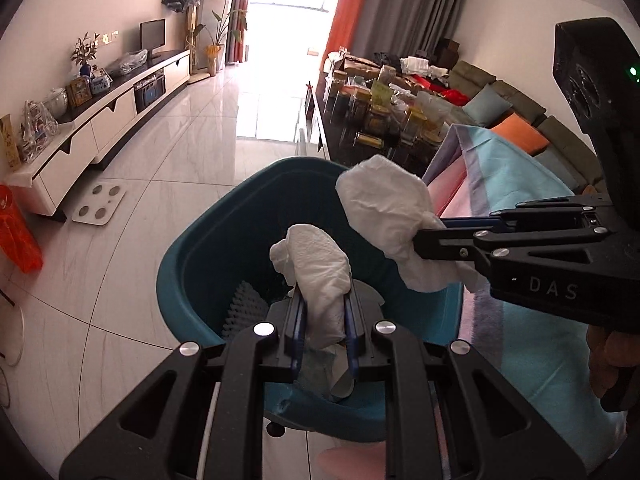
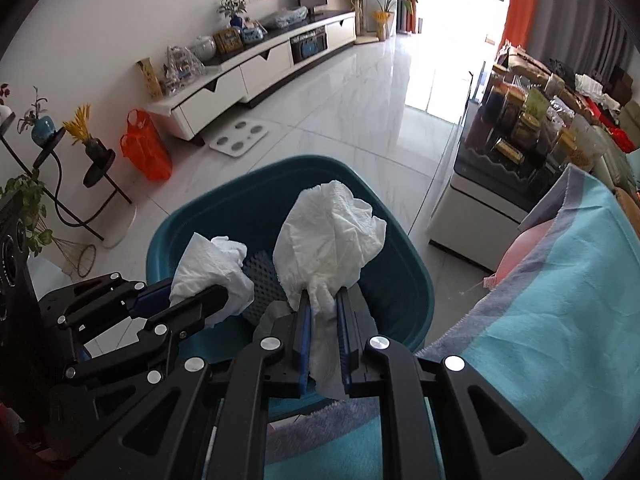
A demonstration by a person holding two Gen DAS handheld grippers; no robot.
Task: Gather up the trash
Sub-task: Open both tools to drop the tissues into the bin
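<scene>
My left gripper (image 1: 322,286) is shut on a crumpled white tissue (image 1: 316,268) and holds it over the open teal bin (image 1: 188,264). My right gripper (image 2: 323,294) is shut on a larger crumpled white tissue (image 2: 328,236), also above the teal bin (image 2: 404,280). The right gripper (image 1: 424,236) with its tissue (image 1: 384,216) shows in the left wrist view at the bin's right rim. The left gripper (image 2: 218,298) with its tissue (image 2: 212,268) shows in the right wrist view. Inside the bin lie a white spiky object (image 1: 244,304) and other scraps.
A blanket in teal, pink and purple (image 1: 532,184) lies to the right of the bin. A cluttered dark table (image 1: 376,120) stands beyond. A white TV cabinet (image 1: 100,120) lines the left wall. A white scale (image 1: 98,204) and an orange bag (image 1: 18,236) are on the tiled floor.
</scene>
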